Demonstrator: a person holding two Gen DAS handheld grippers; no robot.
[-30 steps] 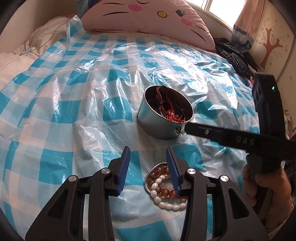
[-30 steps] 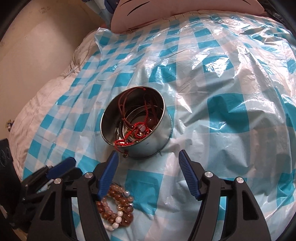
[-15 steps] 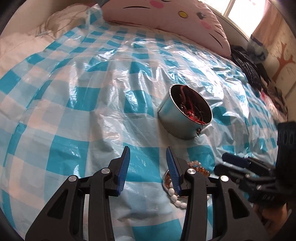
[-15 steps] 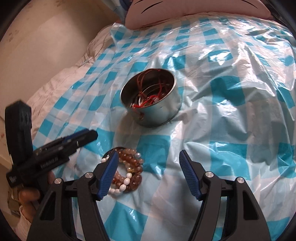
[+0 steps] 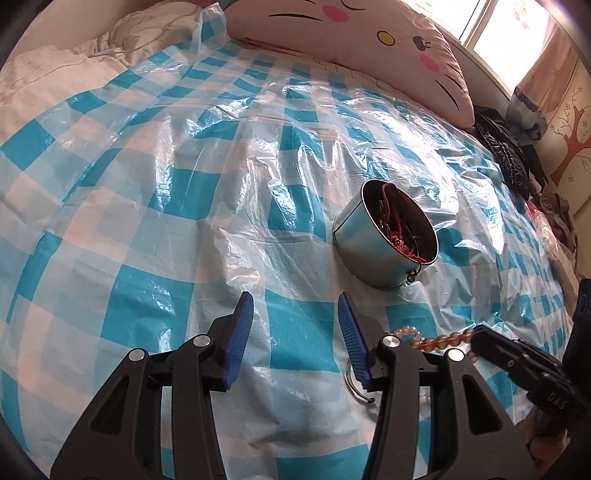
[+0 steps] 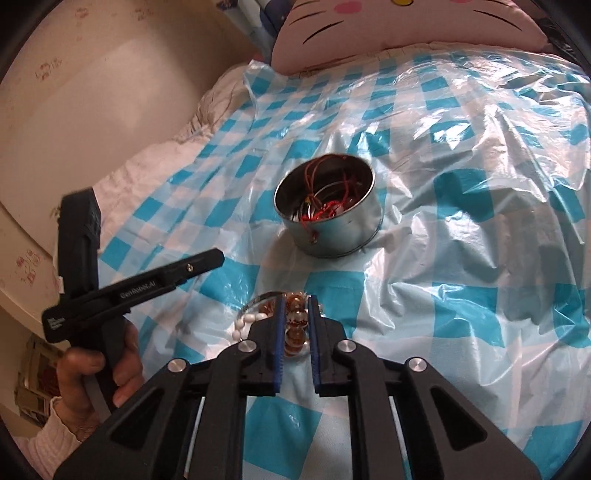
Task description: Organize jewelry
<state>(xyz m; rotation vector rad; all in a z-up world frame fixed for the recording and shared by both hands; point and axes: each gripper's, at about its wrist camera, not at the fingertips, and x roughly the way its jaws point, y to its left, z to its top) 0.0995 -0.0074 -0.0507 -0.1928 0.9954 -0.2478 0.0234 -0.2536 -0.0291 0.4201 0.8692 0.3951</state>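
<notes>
A round metal tin (image 5: 360, 254) (image 6: 334, 242) holding red cords stands on the blue-checked plastic sheet. In front of it lie a brown bead bracelet (image 6: 295, 321), a white bead bracelet (image 6: 251, 317) and a thin silver bangle (image 5: 350, 382). My right gripper (image 6: 297, 301) is closing, its blue pads pressed on the brown beads. In the left wrist view its tip (image 5: 480, 334) pulls the brown bead bracelet (image 5: 439, 338) taut. My left gripper (image 5: 294, 299) (image 6: 218, 258) hovers left of the pile, jaws opening with nothing between them.
A big pink cat-face pillow (image 5: 369, 40) (image 6: 388, 26) lies at the head of the bed. Dark clothes (image 5: 506, 155) are heaped along the right edge. A white quilt (image 5: 44, 81) borders the sheet on the left, with a wall (image 6: 92, 110) beyond it.
My right gripper's jaws went from wide apart to closed on the brown beads. My left gripper slid left off the bracelet pile and its jaws widened a little.
</notes>
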